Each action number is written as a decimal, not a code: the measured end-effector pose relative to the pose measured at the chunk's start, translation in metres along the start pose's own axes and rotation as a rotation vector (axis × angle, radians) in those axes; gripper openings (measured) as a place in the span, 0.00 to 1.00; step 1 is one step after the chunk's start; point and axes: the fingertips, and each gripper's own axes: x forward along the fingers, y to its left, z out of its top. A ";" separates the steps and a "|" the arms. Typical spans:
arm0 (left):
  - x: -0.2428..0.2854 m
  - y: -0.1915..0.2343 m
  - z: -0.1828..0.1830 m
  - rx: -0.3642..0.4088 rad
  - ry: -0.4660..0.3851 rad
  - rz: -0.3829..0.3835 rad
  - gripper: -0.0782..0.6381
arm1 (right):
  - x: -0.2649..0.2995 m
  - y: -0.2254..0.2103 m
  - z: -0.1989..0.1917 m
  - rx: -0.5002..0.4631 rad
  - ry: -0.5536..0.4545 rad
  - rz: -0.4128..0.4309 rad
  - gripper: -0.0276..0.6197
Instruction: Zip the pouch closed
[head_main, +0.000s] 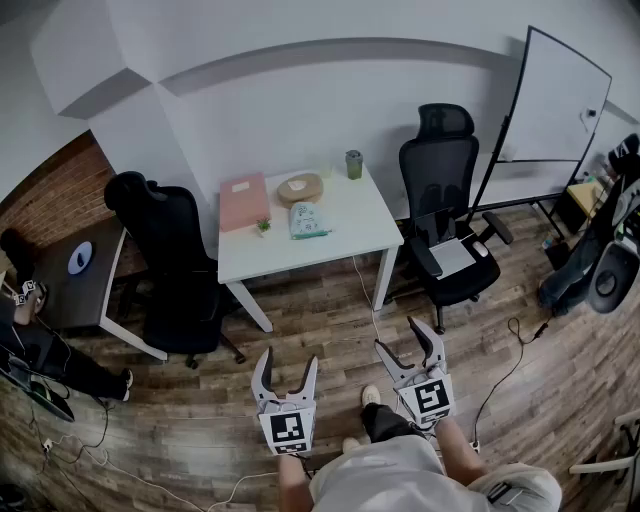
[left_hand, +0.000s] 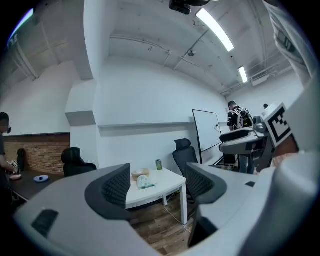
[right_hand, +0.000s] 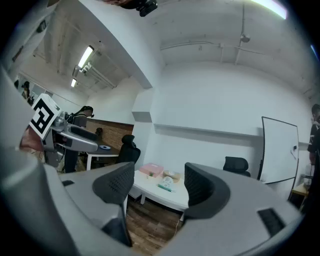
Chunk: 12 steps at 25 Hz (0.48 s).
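Observation:
The pouch (head_main: 308, 221), pale green and white, lies on the white table (head_main: 340, 235) across the room, well ahead of both grippers. In the head view my left gripper (head_main: 288, 358) and right gripper (head_main: 398, 335) hover over the wooden floor near the person's legs, both open and empty. The left gripper view frames the pouch (left_hand: 144, 183) far off between the spread jaws of the left gripper (left_hand: 157, 185). In the right gripper view the right gripper (right_hand: 159, 182) points level at the table, with the pouch (right_hand: 167, 183) small in the distance.
On the table also sit a pink box (head_main: 244, 200), a round tan item (head_main: 300, 188) and a green cup (head_main: 353, 164). Black office chairs (head_main: 170, 250) (head_main: 445, 200) flank it. A whiteboard (head_main: 555, 100) stands right, a dark desk (head_main: 80, 275) left, and cables cross the floor.

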 end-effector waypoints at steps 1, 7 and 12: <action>0.000 0.000 0.000 -0.002 0.000 0.002 0.57 | 0.001 0.000 -0.002 0.018 0.007 0.003 0.51; 0.011 0.003 -0.003 0.001 0.008 0.006 0.57 | 0.013 -0.001 -0.013 0.067 0.019 0.021 0.54; 0.034 0.012 -0.011 -0.024 0.030 0.015 0.57 | 0.040 -0.011 -0.020 0.066 0.037 0.032 0.55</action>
